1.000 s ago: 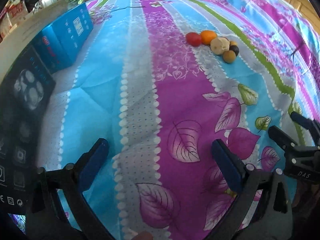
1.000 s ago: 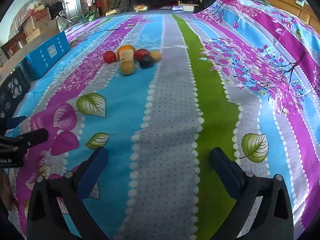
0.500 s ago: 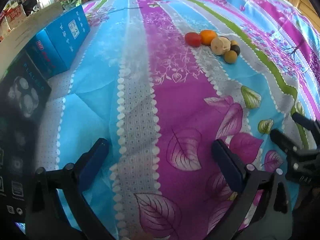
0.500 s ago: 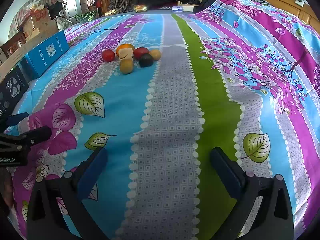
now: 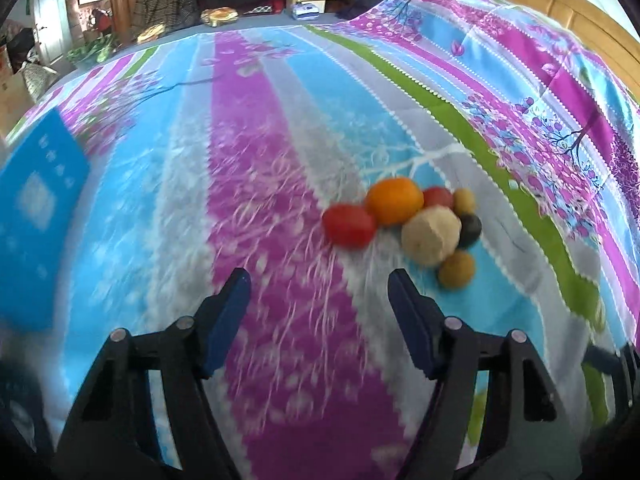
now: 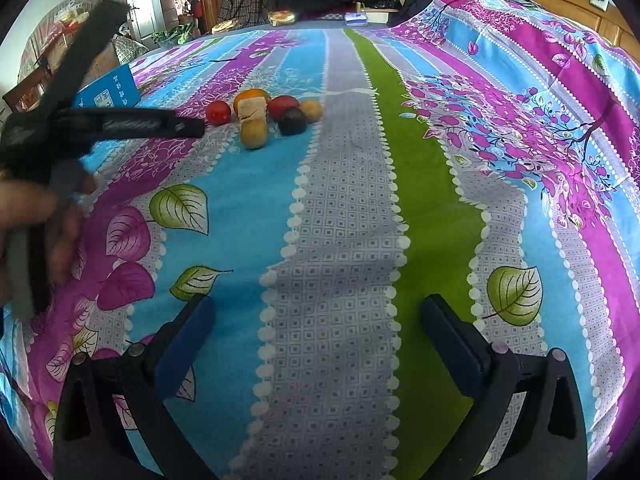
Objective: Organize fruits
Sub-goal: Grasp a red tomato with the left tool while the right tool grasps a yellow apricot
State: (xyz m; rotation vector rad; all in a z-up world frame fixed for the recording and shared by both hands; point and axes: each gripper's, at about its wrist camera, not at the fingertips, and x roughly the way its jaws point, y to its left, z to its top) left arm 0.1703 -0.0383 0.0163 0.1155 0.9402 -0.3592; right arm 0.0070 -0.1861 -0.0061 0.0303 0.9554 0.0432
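A cluster of fruits lies on the striped bedspread: a red tomato (image 5: 349, 225), an orange (image 5: 394, 206), a pale peeled fruit (image 5: 431, 235), a dark round fruit (image 5: 469, 230), a small yellow-brown fruit (image 5: 456, 269) and another red one (image 5: 438, 197). My left gripper (image 5: 319, 286) is open and empty, just short of the tomato. The cluster also shows in the right wrist view, with the tomato (image 6: 218, 112) and yellow-brown fruit (image 6: 253, 133). My right gripper (image 6: 316, 312) is open and empty, far back from the fruits. The left gripper (image 6: 120, 124) shows there from the side, near the tomato.
A blue box (image 5: 36, 216) lies on the bed's left side, also in the right wrist view (image 6: 108, 94). The bedspread (image 6: 344, 208) rises over a wooden headboard (image 5: 560, 12) at right. Clutter and furniture stand beyond the far edge.
My left gripper has moved quickly forward and right toward the fruit cluster, its jaws somewhat narrower; the view is motion-blurred. My right gripper has barely moved.
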